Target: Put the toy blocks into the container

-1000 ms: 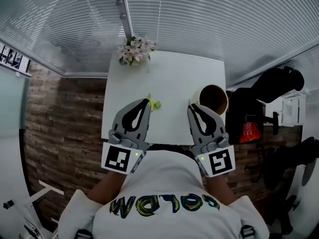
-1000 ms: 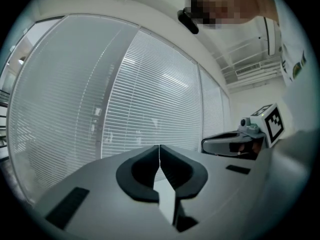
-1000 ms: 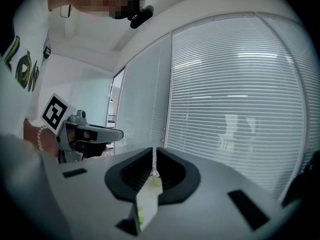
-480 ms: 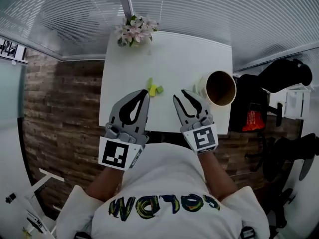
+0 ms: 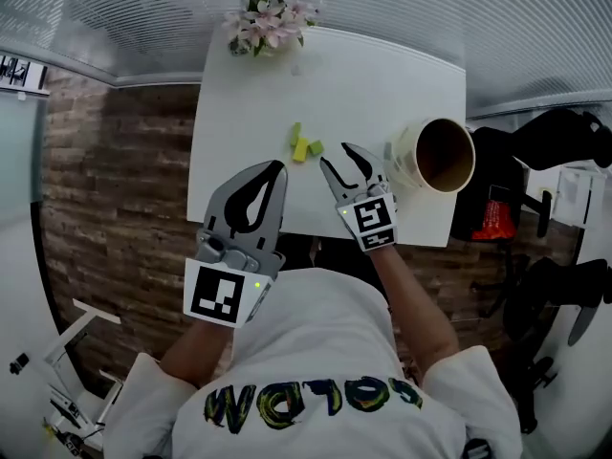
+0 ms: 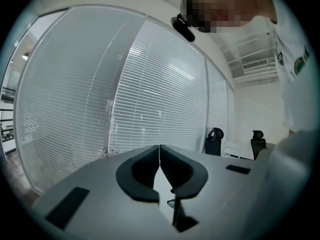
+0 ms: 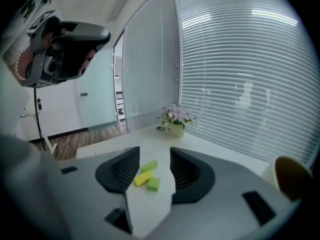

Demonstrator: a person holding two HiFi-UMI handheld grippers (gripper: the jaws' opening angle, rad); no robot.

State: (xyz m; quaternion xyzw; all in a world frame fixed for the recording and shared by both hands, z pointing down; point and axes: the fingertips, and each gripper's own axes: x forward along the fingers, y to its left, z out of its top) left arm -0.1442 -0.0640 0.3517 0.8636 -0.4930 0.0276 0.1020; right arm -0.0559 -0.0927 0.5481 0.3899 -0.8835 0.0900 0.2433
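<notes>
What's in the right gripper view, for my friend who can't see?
The grey right gripper, jaws just opening and empty, points at three small yellow and green toy blocks ahead on a white table, pink flowers beyond.

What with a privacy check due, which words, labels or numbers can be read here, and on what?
"COLOM": roughly this, in big coloured letters on the person's white shirt, seen upside down and creased, so the reading is unsure.
Left gripper and right gripper: their cubes carry only black-and-white square patterns, no letters.
Framed pictures on the wall: too small to read.
Red item at the right: too small to read.
</notes>
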